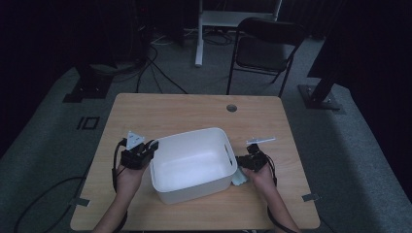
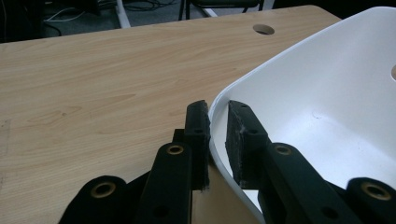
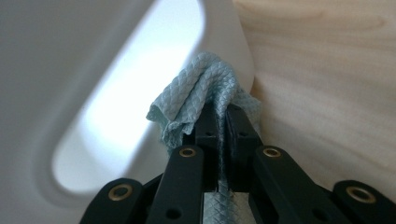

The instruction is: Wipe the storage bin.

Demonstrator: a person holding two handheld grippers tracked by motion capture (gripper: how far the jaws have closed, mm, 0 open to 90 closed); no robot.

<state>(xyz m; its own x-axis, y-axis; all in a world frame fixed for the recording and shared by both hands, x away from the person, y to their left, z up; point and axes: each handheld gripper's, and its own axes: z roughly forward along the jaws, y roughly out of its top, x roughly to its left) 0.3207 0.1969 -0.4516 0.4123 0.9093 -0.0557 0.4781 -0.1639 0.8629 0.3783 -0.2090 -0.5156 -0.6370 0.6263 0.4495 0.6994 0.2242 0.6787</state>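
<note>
A white plastic tub (image 1: 192, 133) stands in the middle of the wooden table (image 1: 194, 109). My left gripper (image 1: 148, 148) is at the tub's left rim. In the left gripper view the jaws (image 2: 218, 109) straddle the rim of the tub (image 2: 327, 93), one pad outside and one inside, shut on it. My right gripper (image 1: 241, 162) is at the tub's right side, shut on a pale blue-green cloth (image 1: 239, 178). In the right gripper view the bunched cloth (image 3: 201, 84) sticks out past the gripper (image 3: 222, 114) and touches the tub's outer wall (image 3: 56, 70) beside its handle opening.
A small white strip (image 1: 260, 141) lies on the table just beyond my right gripper. A round cable hole (image 1: 231, 108) sits near the table's far edge. A black folding chair (image 1: 265, 46) stands on the floor behind the table.
</note>
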